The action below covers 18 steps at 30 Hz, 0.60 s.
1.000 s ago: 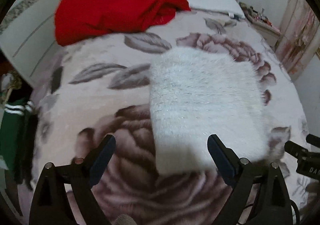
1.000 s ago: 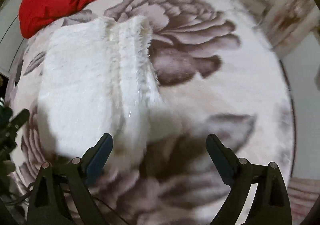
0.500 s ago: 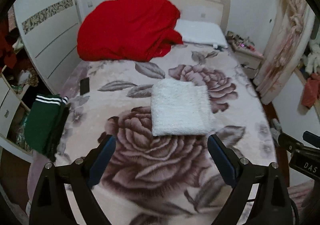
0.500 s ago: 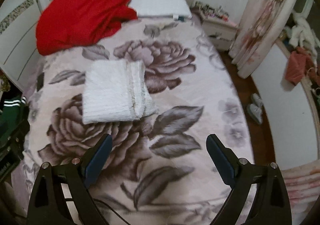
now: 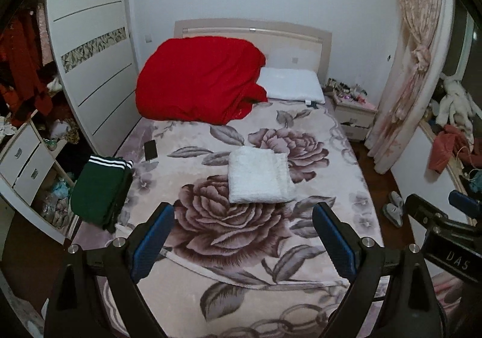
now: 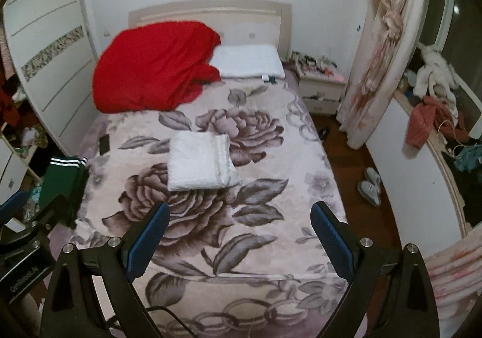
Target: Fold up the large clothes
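A fluffy white garment (image 5: 257, 176) lies folded into a neat rectangle in the middle of the bed (image 5: 241, 277), on the flowered blanket; it also shows in the right wrist view as the white garment (image 6: 200, 161). My left gripper (image 5: 242, 219) is open and held well back from it, above the foot of the bed, with nothing between its fingers. My right gripper (image 6: 239, 216) is likewise open and empty, far from the garment. A folded green garment with white stripes (image 5: 101, 189) rests on the bed's left edge.
A red quilt (image 5: 198, 82) and a white pillow (image 5: 290, 85) lie at the head of the bed. A dark phone (image 5: 150, 150) lies near the left edge. Wardrobe and drawers stand left, nightstand (image 5: 355, 115), curtain and slippers (image 5: 393, 208) right.
Both grippers have pulled far back and up from the white garment, from right over it to the foot of the bed. The garment lies still and folded.
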Motion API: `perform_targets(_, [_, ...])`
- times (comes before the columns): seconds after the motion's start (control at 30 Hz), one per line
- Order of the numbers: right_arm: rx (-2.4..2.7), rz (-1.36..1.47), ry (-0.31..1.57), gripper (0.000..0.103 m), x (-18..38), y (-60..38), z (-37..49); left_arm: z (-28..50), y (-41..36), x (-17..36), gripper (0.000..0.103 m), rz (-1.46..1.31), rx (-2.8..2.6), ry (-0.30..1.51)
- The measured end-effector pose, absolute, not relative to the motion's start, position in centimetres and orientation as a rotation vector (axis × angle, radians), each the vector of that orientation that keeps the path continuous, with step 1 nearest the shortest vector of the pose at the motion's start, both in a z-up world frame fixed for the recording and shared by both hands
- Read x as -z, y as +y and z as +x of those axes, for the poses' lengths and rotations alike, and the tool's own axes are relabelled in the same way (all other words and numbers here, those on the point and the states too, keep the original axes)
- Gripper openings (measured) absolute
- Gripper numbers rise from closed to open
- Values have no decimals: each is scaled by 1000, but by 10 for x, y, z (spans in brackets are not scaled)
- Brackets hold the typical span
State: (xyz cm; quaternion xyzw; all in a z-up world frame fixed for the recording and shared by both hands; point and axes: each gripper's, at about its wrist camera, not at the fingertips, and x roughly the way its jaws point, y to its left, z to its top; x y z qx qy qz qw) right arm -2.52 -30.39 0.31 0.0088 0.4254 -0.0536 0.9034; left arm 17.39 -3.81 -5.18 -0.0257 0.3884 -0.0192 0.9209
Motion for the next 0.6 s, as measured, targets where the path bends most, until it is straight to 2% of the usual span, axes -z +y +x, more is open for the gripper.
perform_targets(0.3, [108, 23, 814, 96, -69, -310, -101, 135, -43, 12, 94, -34, 37, 732])
perform_targets(0.6, [106, 4, 768, 97, -104, -312, -136, 117, -44, -3, 94, -37, 6, 729])
